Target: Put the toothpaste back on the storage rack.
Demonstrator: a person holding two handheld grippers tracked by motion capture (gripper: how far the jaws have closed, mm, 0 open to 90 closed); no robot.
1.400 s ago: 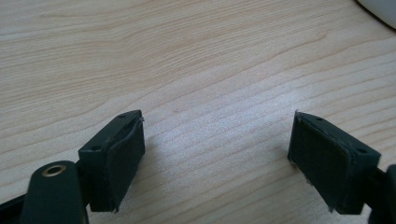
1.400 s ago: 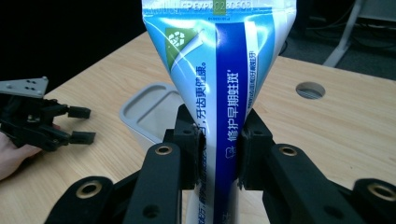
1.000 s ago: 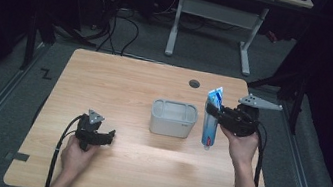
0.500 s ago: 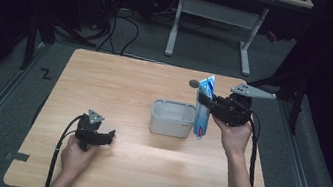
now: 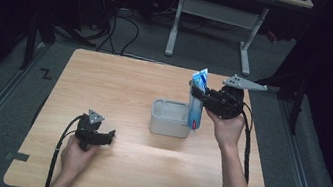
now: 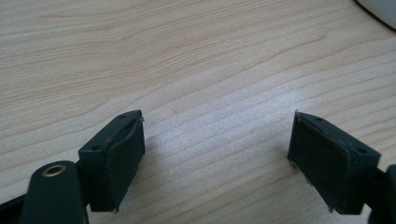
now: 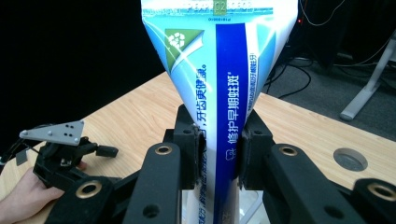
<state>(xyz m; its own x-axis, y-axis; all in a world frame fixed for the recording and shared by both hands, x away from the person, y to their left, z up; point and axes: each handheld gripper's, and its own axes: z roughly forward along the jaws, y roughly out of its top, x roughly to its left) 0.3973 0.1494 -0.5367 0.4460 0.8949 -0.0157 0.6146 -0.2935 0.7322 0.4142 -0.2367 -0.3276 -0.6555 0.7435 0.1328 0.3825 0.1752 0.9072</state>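
A blue, white and green toothpaste tube (image 5: 196,106) (image 7: 219,70) stands upright, flat crimped end up. My right gripper (image 5: 195,94) (image 7: 218,149) is shut on its middle, both pads pressed against the tube. The tube's lower end hangs at the right wall of a grey rectangular tub (image 5: 168,126); whether it is inside I cannot tell. My left gripper (image 5: 108,137) (image 6: 217,154) rests on the wooden table (image 5: 121,81) at the front left, jaws wide apart with bare wood between the pads (image 6: 123,158). It also appears far off in the right gripper view (image 7: 60,154).
A round cable hole (image 7: 350,159) sits in the tabletop behind the tub. The tub's pale edge (image 6: 380,7) is ahead of the left gripper. A desk frame (image 5: 215,15) and cables lie on the dark floor beyond the far edge.
My right gripper has carried the tube left and upward, from beside the tub to its right wall. The left gripper has stayed where it was.
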